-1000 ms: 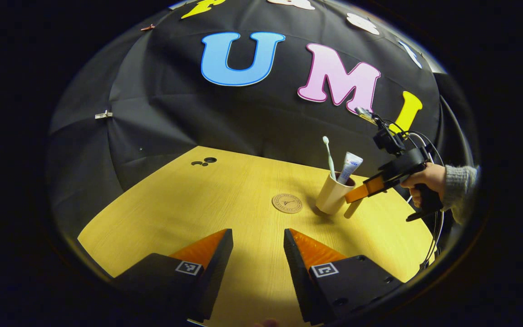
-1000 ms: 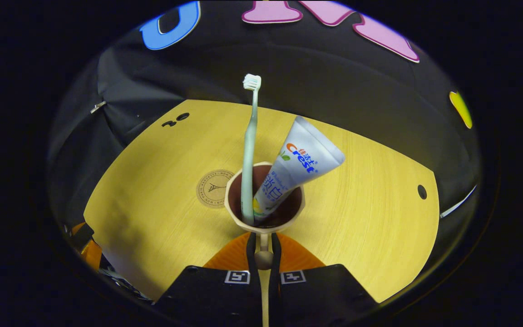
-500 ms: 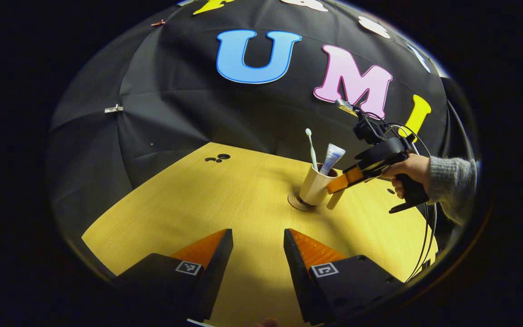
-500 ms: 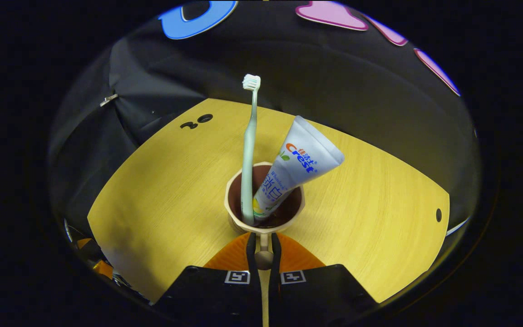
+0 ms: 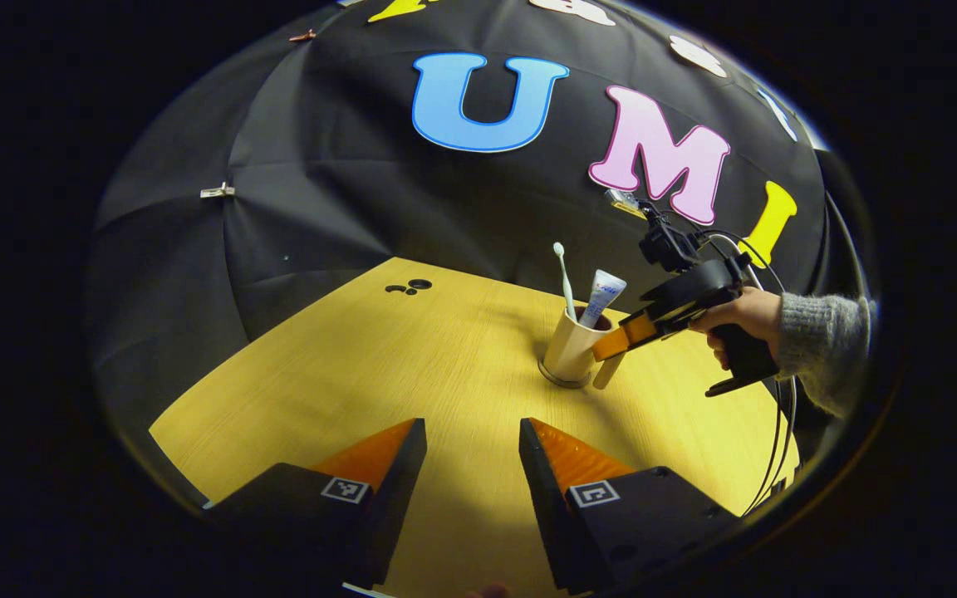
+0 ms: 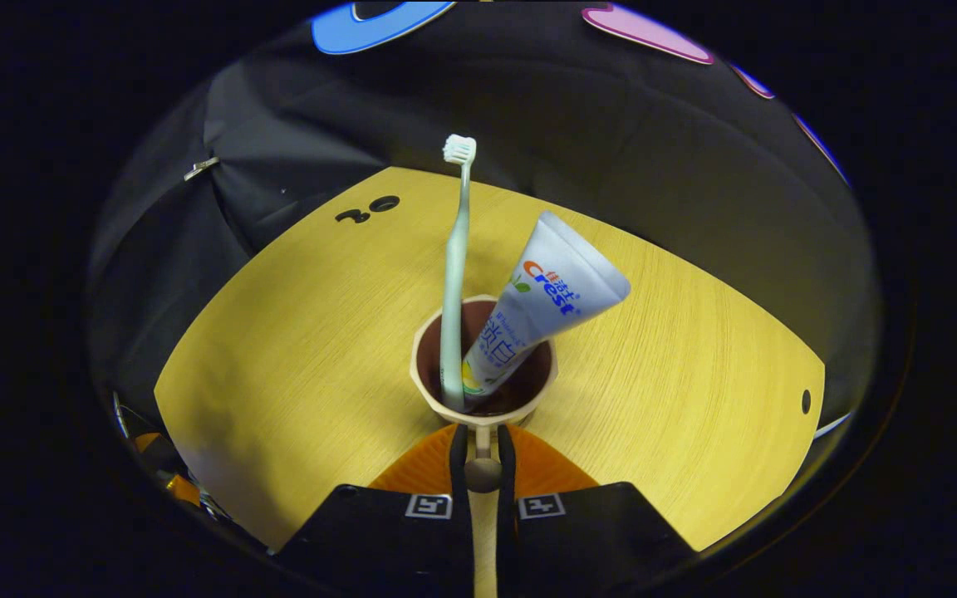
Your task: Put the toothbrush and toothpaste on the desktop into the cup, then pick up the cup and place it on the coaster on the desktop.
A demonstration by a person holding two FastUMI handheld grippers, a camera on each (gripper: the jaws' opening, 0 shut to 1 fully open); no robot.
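Note:
A beige cup (image 5: 568, 353) stands on the round coaster (image 5: 560, 383), of which a thin rim shows under its base. A pale green toothbrush (image 5: 563, 278) and a white toothpaste tube (image 5: 603, 295) stand inside it. My right gripper (image 5: 611, 345) is shut on the cup's handle from the right. In the right gripper view the cup (image 6: 427, 390) sits just ahead of the right gripper (image 6: 483, 453), with the toothbrush (image 6: 455, 274) upright and the toothpaste (image 6: 545, 299) leaning right. My left gripper (image 5: 472, 448) is open over the near table, holding nothing.
The yellow wooden table (image 5: 412, 365) ends at the black cloth wall behind. Small dark holes (image 5: 408, 287) lie near its far left edge, and another hole (image 6: 805, 401) at the right edge. A hand in a grey sleeve (image 5: 740, 311) holds the right gripper, with cables trailing.
The right gripper carried the cup leftward from beside the coaster and set it down on top of it. The coaster is now mostly covered. The left gripper stayed open.

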